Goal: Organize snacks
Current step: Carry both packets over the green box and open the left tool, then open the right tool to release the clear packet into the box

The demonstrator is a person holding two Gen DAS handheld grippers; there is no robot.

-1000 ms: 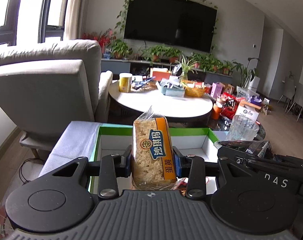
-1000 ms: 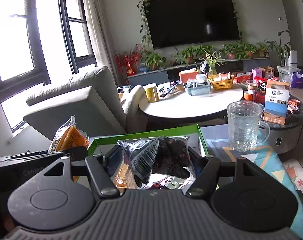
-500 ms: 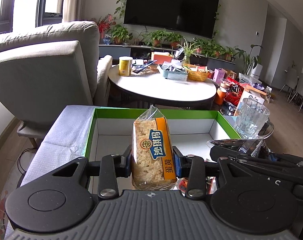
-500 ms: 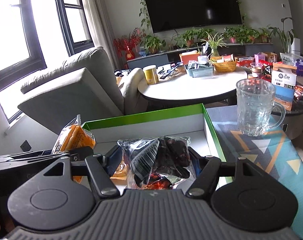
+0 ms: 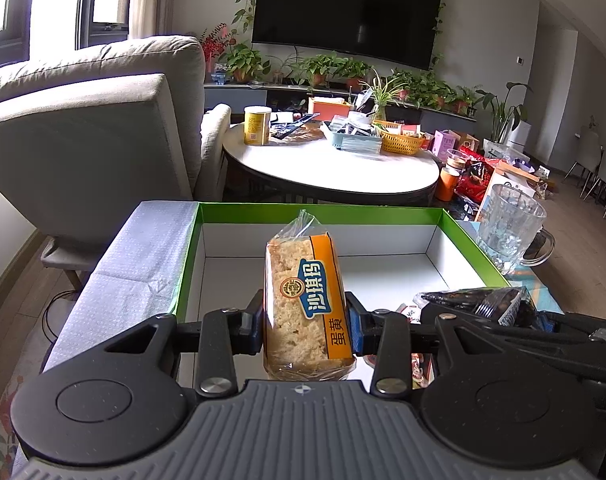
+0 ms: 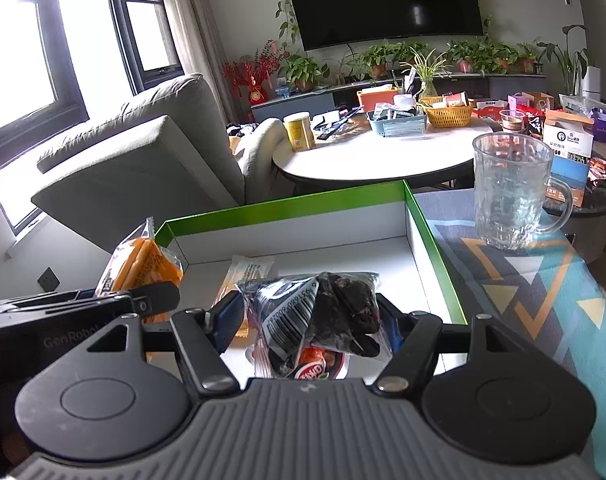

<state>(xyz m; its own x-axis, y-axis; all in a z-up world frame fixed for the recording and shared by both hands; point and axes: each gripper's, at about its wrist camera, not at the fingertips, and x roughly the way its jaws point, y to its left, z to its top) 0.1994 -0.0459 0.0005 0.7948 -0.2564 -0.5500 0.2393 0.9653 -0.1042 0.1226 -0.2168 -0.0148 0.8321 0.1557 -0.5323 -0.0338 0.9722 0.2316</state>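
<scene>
My left gripper (image 5: 306, 324) is shut on an orange-labelled rice-cake packet (image 5: 303, 300), held upright over the near part of a green-rimmed white box (image 5: 319, 214). My right gripper (image 6: 311, 320) is shut on a clear bag of dark dried fruit (image 6: 327, 312), held above the same box (image 6: 287, 204). The rice-cake packet (image 6: 143, 264) and left gripper show at the left of the right wrist view. The dark bag (image 5: 483, 300) shows at the right of the left wrist view. A pale packet (image 6: 249, 270) and a red-labelled packet (image 6: 315, 366) lie in the box.
A glass mug (image 6: 511, 196) stands on the patterned cloth (image 6: 535, 280) right of the box. A grey armchair (image 5: 91, 128) is at the left. A round white table (image 5: 331, 164) with a yellow can, baskets and clutter stands beyond the box.
Both grippers have tipped down and come closer over the box, each still holding its packet. More of the box floor and its contents shows now.
</scene>
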